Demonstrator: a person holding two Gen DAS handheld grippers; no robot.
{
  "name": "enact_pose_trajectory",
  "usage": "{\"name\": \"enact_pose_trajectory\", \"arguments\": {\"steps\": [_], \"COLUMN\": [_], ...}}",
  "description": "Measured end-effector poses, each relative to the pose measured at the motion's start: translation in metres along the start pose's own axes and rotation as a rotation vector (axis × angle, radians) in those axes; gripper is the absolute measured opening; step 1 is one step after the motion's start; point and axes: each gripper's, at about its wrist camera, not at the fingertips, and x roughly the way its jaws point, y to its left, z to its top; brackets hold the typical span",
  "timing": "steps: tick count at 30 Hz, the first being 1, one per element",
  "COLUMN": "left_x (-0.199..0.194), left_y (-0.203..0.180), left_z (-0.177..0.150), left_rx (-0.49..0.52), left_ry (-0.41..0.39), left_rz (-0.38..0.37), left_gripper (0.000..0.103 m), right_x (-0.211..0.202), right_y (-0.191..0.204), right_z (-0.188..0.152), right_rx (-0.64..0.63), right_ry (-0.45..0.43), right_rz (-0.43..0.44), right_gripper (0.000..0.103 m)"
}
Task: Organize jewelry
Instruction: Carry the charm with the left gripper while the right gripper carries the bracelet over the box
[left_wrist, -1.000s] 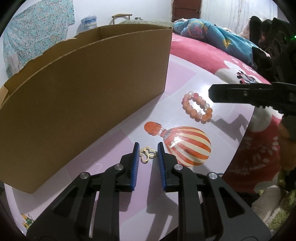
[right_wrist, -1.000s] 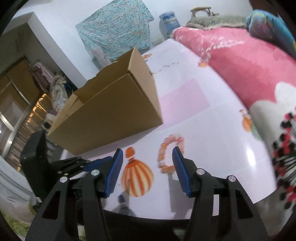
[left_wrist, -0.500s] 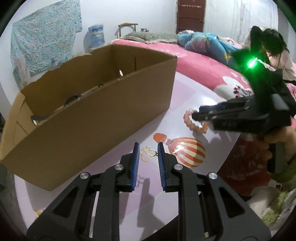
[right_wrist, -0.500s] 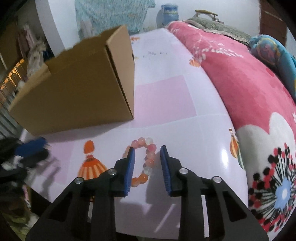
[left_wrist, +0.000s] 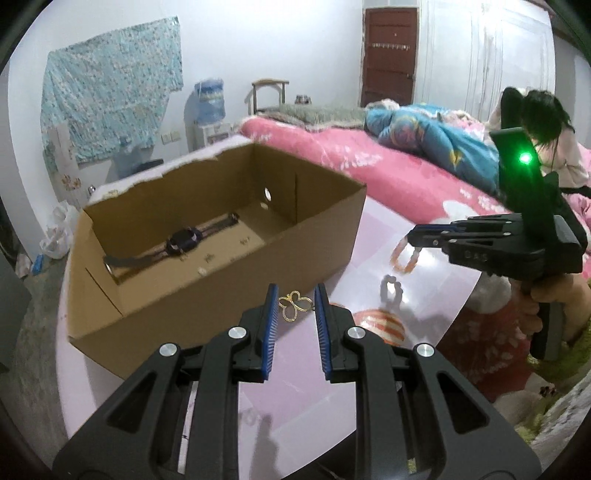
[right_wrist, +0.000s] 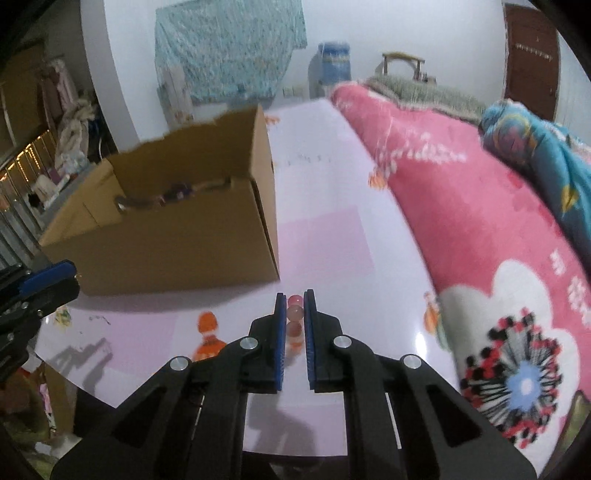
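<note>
A watch (left_wrist: 183, 242) lies in the box (left_wrist: 207, 291). My left gripper (left_wrist: 294, 309) grips the brooch (left_wrist: 294, 309), the right (right_wrist: 294, 314) the bracelet (right_wrist: 294, 314); both remain outside the box.

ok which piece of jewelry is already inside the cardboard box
The dark wristwatch, lying flat on the box floor. The gold butterfly pendant is held in the left gripper, the pink bead bracelet in the right gripper.

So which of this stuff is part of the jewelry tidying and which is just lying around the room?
Part of the job:
gold butterfly pendant in the left hand-held gripper
bead bracelet in the right hand-held gripper
cardboard box
watch in the box

Just lying about:
pink blanket
water jug
</note>
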Motion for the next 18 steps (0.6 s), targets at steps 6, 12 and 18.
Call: {"name": "enact_pose_trajectory", "arguments": {"steps": [6,12,18], "left_x": [-0.026,-0.042,-0.042], "left_y": [0.006,0.02,0.036], "left_z": [0.016,0.036,0.053], "left_rx": [0.006,-0.01,-0.052], "left_ry": [-0.073,-0.135,-0.17], "left_rz": [0.012,0.041,0.045], "left_gripper": [0.019,0.019,0.019], "right_x": [-0.04,-0.067,-0.065], "right_y": [0.003,0.015,0.035], "right_z": [0.032,0.076,0.115], "right_rx": [-0.024,-0.091,-0.112], "right_ry": [-0.13,-0.278,-0.331], "right_rz": [-0.01,0.036,0.189], "right_gripper": [0.009,0.009,0.009]}}
